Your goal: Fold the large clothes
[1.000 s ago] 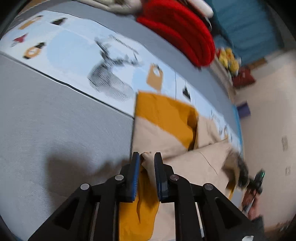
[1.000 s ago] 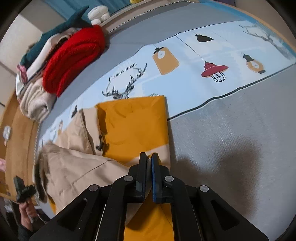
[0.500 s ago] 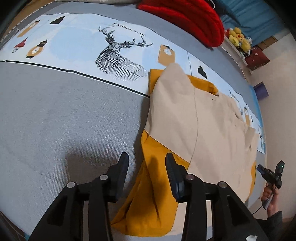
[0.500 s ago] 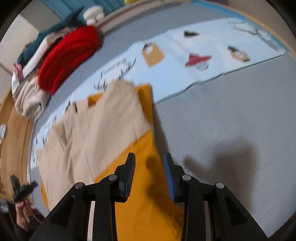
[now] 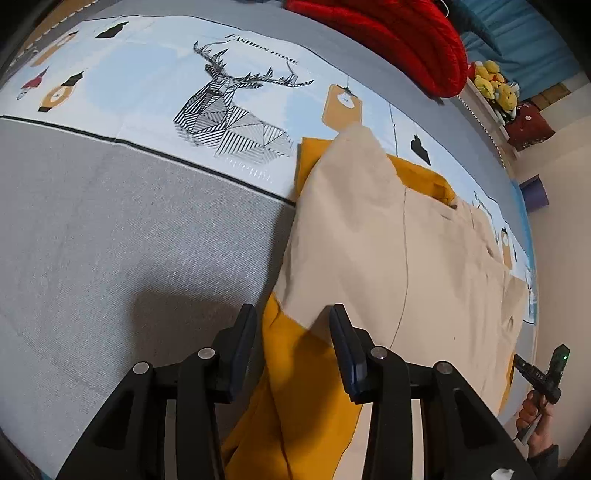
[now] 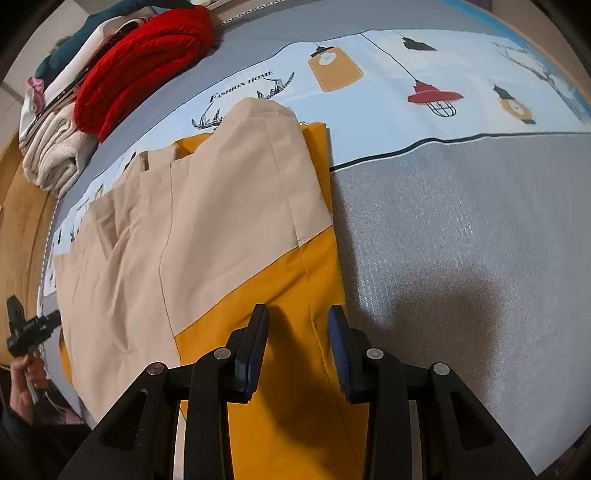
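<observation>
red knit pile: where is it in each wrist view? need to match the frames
Left wrist: red knit pile at the top edge, right of centre, past the deer print.
Right wrist: red knit pile at upper left, beside a cream folded stack.
Shared landmark: the "FASHION HOME" lettering, near the tan-and-yellow garment in both.

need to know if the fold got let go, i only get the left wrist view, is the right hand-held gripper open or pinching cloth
Observer: Open. The right hand-held gripper has jaws that have just been opening; the yellow lining lies under the gap, unpinched.
Operator: which edge is it over
Observer: The coat edge that borders the bare grey bedcover.
Operator: anything beside the red knit
Observer: Yes, a folded cream stack lies against the red knit.
</observation>
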`<state>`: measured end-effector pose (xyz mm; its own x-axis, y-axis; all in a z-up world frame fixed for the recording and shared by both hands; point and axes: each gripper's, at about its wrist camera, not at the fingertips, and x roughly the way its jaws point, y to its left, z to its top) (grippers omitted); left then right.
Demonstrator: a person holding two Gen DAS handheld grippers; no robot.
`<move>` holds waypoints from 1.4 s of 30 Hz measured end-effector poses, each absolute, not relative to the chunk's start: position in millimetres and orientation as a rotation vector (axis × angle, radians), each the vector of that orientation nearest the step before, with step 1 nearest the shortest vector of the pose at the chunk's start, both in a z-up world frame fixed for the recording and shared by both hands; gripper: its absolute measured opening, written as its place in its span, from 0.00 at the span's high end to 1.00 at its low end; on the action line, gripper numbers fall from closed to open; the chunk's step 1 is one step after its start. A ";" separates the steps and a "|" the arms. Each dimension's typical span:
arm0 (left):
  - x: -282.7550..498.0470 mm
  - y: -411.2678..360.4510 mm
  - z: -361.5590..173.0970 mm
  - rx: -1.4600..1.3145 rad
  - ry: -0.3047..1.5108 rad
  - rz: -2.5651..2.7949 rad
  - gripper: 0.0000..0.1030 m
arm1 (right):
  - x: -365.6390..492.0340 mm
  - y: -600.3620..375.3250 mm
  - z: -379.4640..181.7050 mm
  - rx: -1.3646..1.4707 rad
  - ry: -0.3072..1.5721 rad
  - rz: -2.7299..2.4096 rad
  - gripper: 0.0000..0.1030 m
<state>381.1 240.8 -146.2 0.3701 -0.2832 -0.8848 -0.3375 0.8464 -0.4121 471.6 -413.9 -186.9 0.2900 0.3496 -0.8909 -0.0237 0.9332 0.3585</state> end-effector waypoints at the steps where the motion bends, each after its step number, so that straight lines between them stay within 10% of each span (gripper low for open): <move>1: 382.1 239.8 -146.7 -0.598 1.213 0.035 0.64 | 470.6 -413.3 -187.5 0.285 1.258 0.254 0.66; 9: 382.6 230.3 -146.6 -0.555 1.218 0.001 0.87 | 468.2 -406.8 -188.6 0.232 1.270 0.260 0.66; 13: 379.3 225.0 -137.4 -0.504 1.190 -0.018 0.96 | 464.5 -402.7 -186.1 0.181 1.259 0.248 0.90; 29: 378.4 226.3 -67.3 -0.428 0.863 0.068 0.99 | 448.2 -388.1 -73.9 0.185 0.778 0.161 0.97; 42: 414.1 222.4 -108.8 -0.401 0.984 0.148 0.98 | 493.8 -373.9 -136.6 0.186 1.022 0.012 0.97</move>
